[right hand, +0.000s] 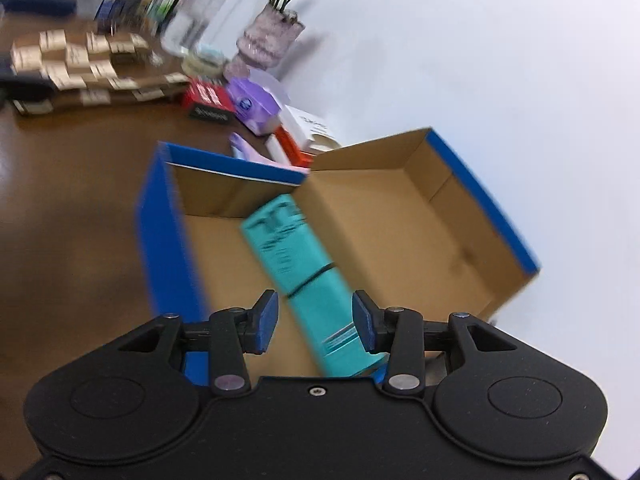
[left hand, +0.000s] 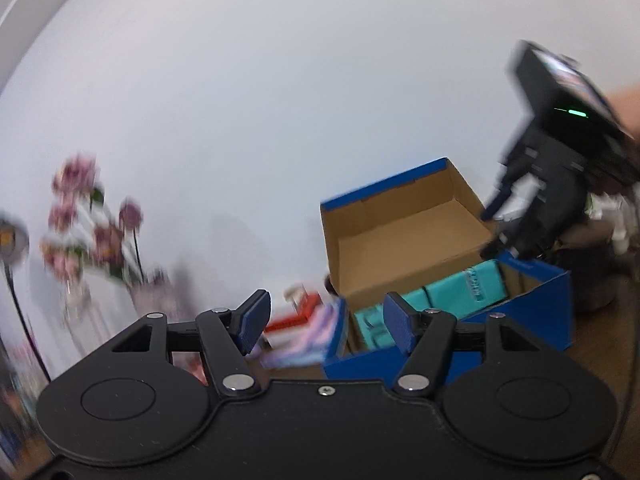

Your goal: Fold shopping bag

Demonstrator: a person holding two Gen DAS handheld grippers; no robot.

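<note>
A folded teal shopping bag lies slanted on the floor of an open blue shoe box, whose cardboard lid stands tipped back against the wall. My right gripper hovers over the box's near end with its jaws apart. The bag shows between the blue pads, but they are not pressing on it. In the left wrist view the bag sits in the box, with the right gripper above the box's right rim. My left gripper is open and empty, in front of the box's left corner.
The box stands on a brown wooden table against a white wall. Behind it lie a red box, a purple box and a white carton. A vase of pink flowers and several small stacked cartons stand further back.
</note>
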